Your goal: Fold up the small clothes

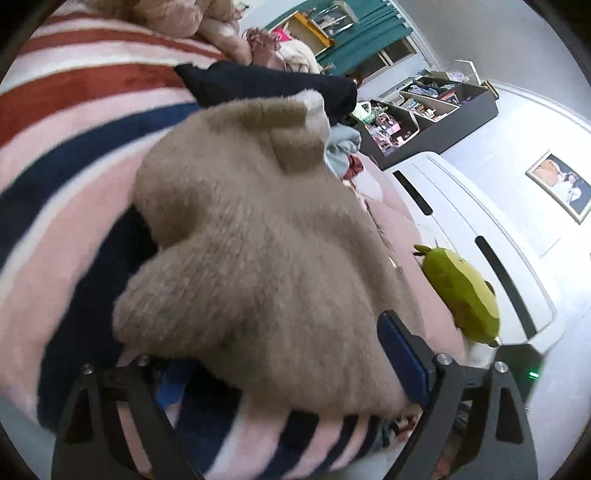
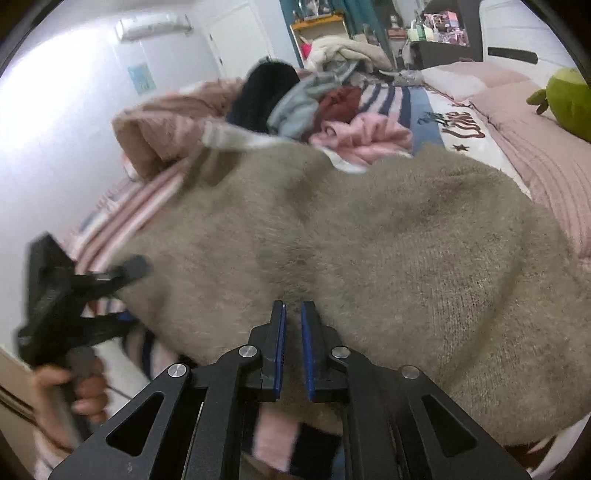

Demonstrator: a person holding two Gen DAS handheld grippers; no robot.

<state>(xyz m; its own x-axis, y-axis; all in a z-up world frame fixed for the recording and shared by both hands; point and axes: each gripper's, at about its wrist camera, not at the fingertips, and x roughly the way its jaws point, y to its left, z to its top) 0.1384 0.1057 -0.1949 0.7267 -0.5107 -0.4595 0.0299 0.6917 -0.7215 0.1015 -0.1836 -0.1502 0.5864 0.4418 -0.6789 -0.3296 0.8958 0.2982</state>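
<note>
This was a lived-in bedroom in a home: a bed covered by a pink, white, navy and red striped fleece blanket [image 1: 74, 122] carried a loose pile of grey, maroon and pink garments [image 2: 332, 110] and a green avocado-shaped plush toy [image 1: 461, 291] beside quilted pink pillows [image 2: 524, 122]. Behind the bed stood a white panelled headboard with dark slots [image 1: 480, 229], a black compartmented shelf crowded with small cosmetics and trinkets [image 1: 424, 110], teal curtains at a window [image 1: 369, 33] and a framed portrait photograph on the pale wall [image 1: 561, 186]. A white wall-mounted air conditioner [image 2: 151, 26] hung near a white door [image 2: 240, 40].
</note>
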